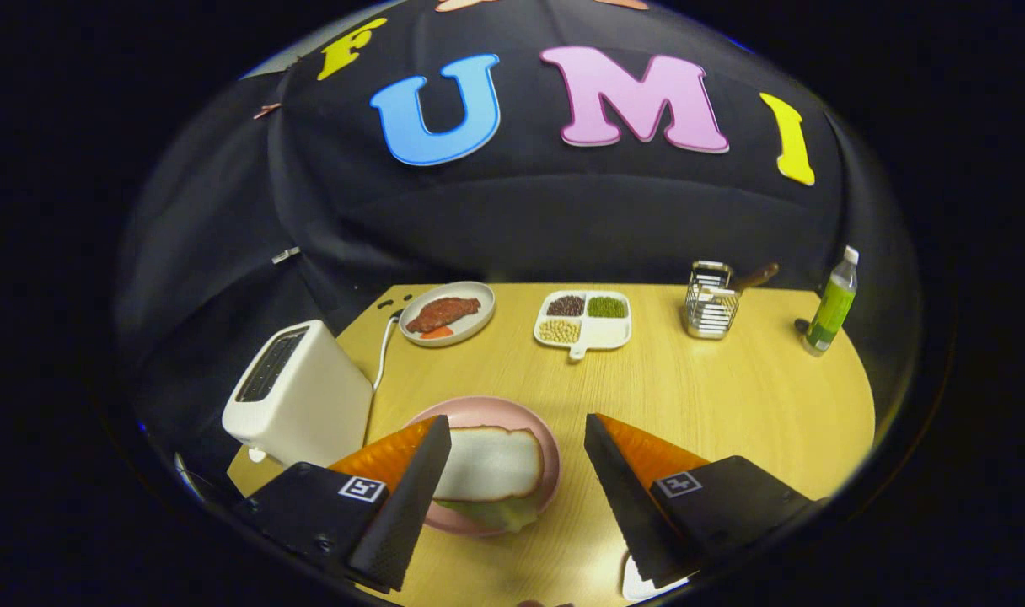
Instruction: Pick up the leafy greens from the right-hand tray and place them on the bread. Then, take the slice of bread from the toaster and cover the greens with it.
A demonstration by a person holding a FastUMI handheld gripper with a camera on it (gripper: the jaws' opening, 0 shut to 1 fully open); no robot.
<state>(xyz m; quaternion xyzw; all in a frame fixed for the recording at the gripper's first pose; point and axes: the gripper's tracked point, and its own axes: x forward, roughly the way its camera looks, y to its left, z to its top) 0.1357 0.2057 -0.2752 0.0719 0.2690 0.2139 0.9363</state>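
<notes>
Pink round plate (555,459), bread slice (491,462) over greens (487,512), gripper (512,472) spread empty.

One toaster (297,394), perhaps three plates (489,411), one bottle (831,305), one rack (711,301).

The leafy greens (489,511) peek out only as a fringe under the bread slice (489,463), whose left end hides behind one finger of the spread tongs (512,438), while a white tray (639,582) at the tabletop's near edge is cut off.
</notes>
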